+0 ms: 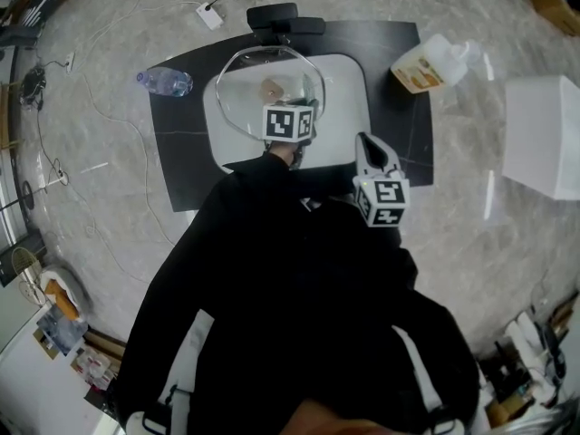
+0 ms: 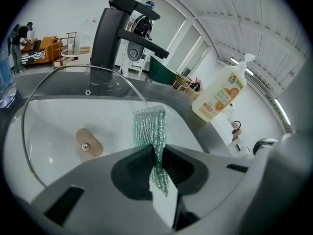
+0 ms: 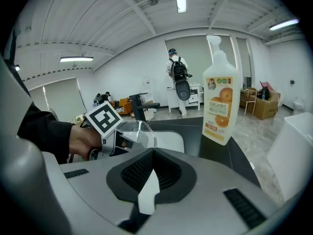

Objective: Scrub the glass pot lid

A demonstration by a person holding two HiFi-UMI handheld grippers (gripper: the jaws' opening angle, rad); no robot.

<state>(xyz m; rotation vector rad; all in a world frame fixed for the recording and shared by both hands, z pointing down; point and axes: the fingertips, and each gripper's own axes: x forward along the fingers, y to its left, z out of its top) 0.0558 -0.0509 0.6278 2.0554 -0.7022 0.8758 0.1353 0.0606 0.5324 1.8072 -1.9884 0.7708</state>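
The glass pot lid (image 1: 263, 89) stands tilted in the white sink (image 1: 349, 107). Its metal rim (image 2: 58, 72) and tan knob (image 2: 88, 142) face the left gripper view. My left gripper (image 2: 156, 165) is shut on a green mesh scrubbing cloth (image 2: 150, 126), whose free end hangs up against the glass. In the head view the left gripper (image 1: 292, 130) sits at the lid's near edge. My right gripper (image 1: 370, 148) hovers over the black counter right of the sink. From the right gripper view the right gripper (image 3: 151, 177) is shut on nothing, with the lid (image 3: 139, 131) off to its left.
A black faucet (image 1: 283, 21) rises behind the sink. An orange-labelled spray bottle (image 1: 430, 62) stands on the counter (image 1: 399, 143) at the back right. A plastic water bottle (image 1: 165, 82) lies at the left. A white box (image 1: 544, 134) sits far right.
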